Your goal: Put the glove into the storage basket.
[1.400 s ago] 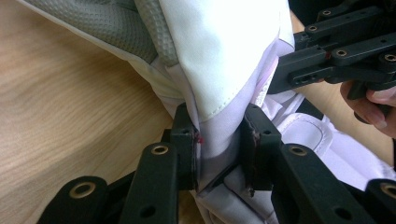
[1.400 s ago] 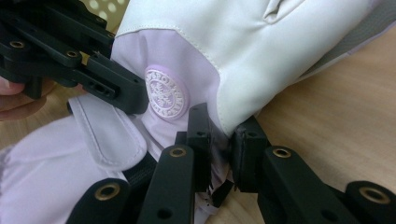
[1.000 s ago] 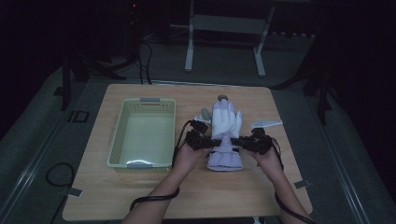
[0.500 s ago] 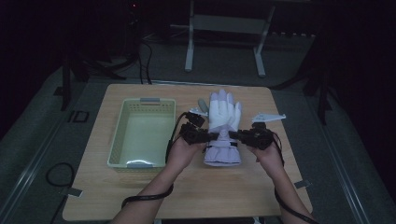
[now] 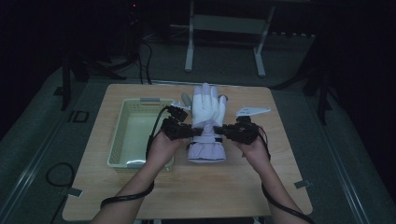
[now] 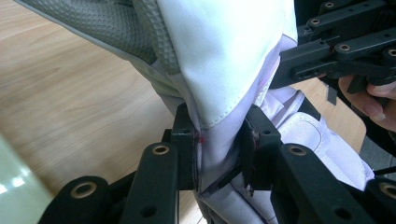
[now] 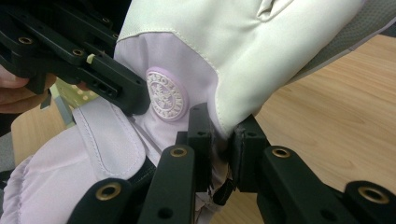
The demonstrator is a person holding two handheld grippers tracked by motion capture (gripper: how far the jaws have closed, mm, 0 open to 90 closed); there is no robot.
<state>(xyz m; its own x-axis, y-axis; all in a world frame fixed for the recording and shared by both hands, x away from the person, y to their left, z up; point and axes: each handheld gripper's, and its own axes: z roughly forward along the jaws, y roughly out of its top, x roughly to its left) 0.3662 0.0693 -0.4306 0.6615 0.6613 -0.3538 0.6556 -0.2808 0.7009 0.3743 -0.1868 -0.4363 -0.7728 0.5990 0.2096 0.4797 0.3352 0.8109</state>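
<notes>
A white and lilac winter glove (image 5: 208, 119) hangs lifted above the wooden table (image 5: 196, 186), fingers pointing away from me. My left gripper (image 5: 192, 132) is shut on the glove's left edge at the wrist, and my right gripper (image 5: 223, 132) is shut on its right edge. In the left gripper view the glove (image 6: 219, 84) is pinched between the black jaws of the left gripper (image 6: 219, 154), grey palm fabric at the top left. In the right gripper view the right gripper (image 7: 222, 144) clamps the glove (image 7: 224, 60) beside a round lilac badge (image 7: 166, 94).
A pale green plastic basket (image 5: 122, 135) stands on the left part of the table, close to my left hand. The table's near and right areas are bare wood. Dark floor, cables and a metal stand's legs lie beyond the far edge.
Both grippers have risen and moved away from me with the glove, which has come up off the table and now hangs stretched between them.
</notes>
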